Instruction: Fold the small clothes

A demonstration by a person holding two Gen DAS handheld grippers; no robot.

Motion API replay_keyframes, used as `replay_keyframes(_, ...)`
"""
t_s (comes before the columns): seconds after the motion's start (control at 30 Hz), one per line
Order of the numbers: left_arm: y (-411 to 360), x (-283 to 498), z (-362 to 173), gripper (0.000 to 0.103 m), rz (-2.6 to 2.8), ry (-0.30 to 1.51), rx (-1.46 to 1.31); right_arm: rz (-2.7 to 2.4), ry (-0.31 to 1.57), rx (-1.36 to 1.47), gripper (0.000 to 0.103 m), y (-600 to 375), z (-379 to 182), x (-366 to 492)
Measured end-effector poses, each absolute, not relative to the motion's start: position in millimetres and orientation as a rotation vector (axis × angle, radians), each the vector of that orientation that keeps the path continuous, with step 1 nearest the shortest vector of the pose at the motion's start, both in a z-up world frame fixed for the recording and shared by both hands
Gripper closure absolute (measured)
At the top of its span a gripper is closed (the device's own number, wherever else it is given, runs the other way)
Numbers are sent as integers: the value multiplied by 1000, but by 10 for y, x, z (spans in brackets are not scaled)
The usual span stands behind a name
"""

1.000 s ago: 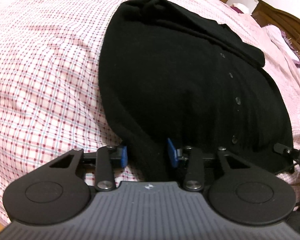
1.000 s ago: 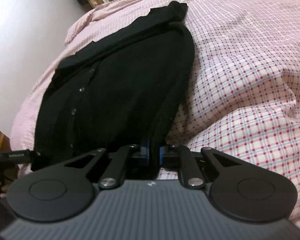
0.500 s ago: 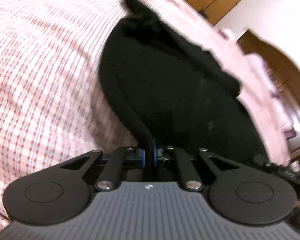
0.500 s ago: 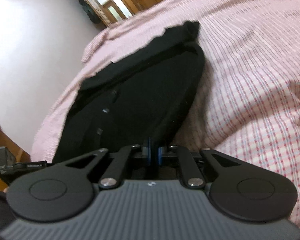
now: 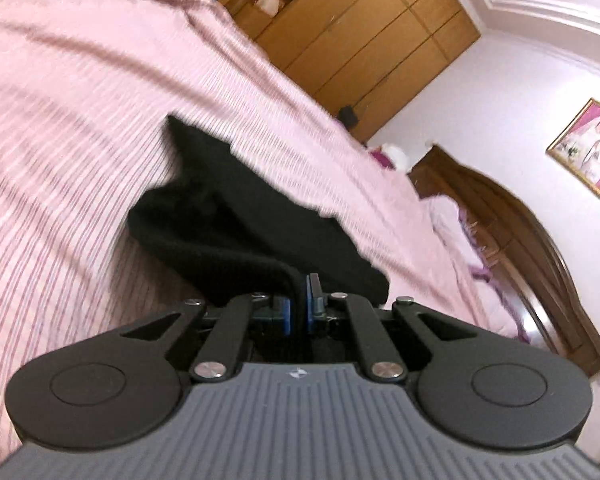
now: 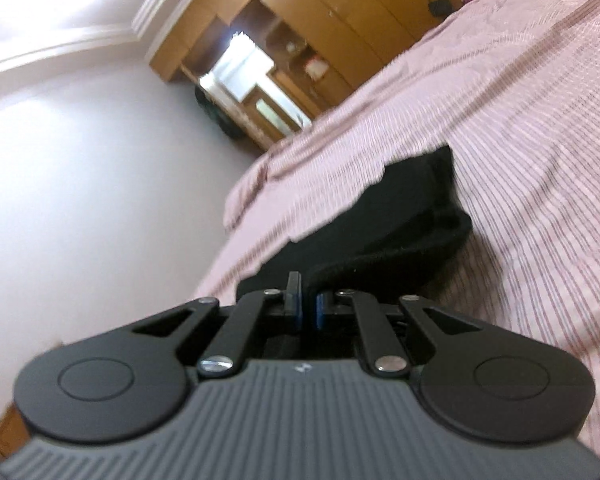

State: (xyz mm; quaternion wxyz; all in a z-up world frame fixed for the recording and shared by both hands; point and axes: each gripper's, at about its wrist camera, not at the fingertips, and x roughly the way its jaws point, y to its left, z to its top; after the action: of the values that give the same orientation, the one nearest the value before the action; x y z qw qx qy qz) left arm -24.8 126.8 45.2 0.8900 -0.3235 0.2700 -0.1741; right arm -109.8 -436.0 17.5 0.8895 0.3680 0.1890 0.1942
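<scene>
No writing can be read anywhere; the only mark is a tiny white logo on the grey ribbed body of each gripper, too small to make out.

The black garment (image 5: 236, 220) lies on a bed covered with a pink checked sheet (image 5: 80, 120). Its near edge is lifted off the sheet and its far end rests on the bed. The left gripper (image 5: 299, 300) has its blue-padded fingers (image 5: 285, 312) pinched tight on one part of that near edge. The right gripper (image 6: 309, 304) has its fingers (image 6: 320, 306) pinched on the near edge too, and the cloth rises in a thick dark fold just past them. Both views are blurred, so the buttons and shape of the garment are hard to see; it may be a small cardigan.

Beyond the far end of the garment, past the bed, stands a tall wooden wardrobe (image 5: 364, 40) with open shelves. To the right of the garment in the left wrist view is a dark wooden headboard (image 5: 532, 248) with pink pillows (image 5: 448, 216) against it. Above the headboard a picture in a gold frame (image 5: 588, 148) hangs on a pale wall. A white moulding runs along the top of the wall. In the right wrist view a bright opening (image 6: 240, 68) shows beside the wardrobe, to the left of the garment.
</scene>
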Motion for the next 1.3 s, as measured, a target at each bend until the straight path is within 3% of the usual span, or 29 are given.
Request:
replay_keyframes(0.47, 1096, 1063, 871, 95, -234, 458, -648, 336, 280, 776, 95, -4498, 376, 93)
replay_keyframes(0.87, 1079, 2408, 217, 95, -33, 588, -561, 165, 399, 714, 95, -4348, -173, 1346)
replay_keyframes(1.07, 1089, 2627, -263, 94, 4, 673, -505, 84, 532, 654, 94, -4272, -635, 1602)
replay_keyframes(1.3, 1029, 2614, -147, 93, -30, 670, -428, 104, 554, 656, 90, -4314, -540, 1534)
